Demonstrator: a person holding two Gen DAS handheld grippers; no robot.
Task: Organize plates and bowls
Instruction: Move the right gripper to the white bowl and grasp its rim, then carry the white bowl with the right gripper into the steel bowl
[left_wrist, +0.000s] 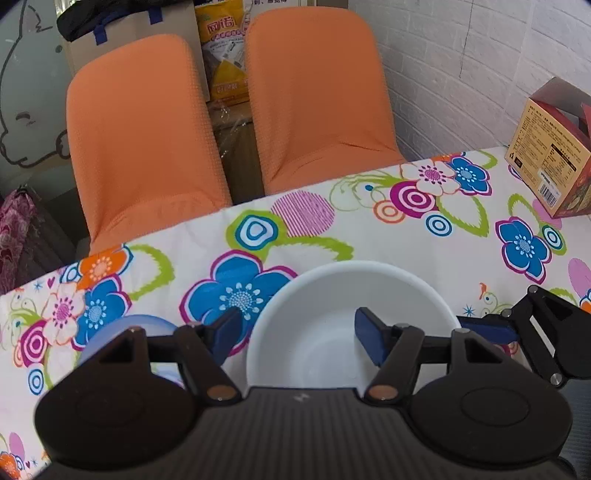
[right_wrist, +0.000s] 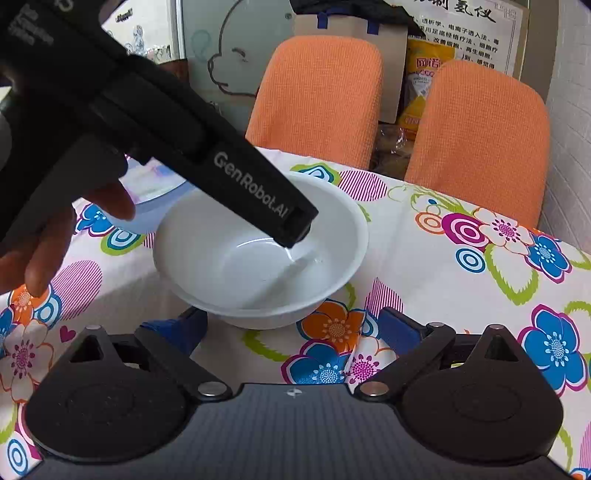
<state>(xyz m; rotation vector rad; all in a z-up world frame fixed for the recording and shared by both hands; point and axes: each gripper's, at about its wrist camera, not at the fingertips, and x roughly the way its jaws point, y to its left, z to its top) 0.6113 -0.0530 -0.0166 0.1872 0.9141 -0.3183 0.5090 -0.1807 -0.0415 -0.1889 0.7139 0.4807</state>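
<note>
Left gripper (left_wrist: 295, 338): fingers spread wide, straddling the near-left rim of the white bowl (left_wrist: 332, 314). Left pad (left_wrist: 225, 332) sits outside the rim, right pad (left_wrist: 369, 339) hangs over the bowl's inside; contact with the rim can't be confirmed.

Right gripper (right_wrist: 291, 328): fingers also spread, pinching nothing. Bowl sits just ahead of its tips, between them and slightly forward, near wall close to the left pad (right_wrist: 184, 330).

Left of the left finger, a pale blue plate (left_wrist: 129, 328) lies flat on the floral tablecloth (left_wrist: 369, 229).

Beyond the bowl: two orange chairs (left_wrist: 317, 92) against the table edge; cardboard box (left_wrist: 550, 155) far right.
</note>
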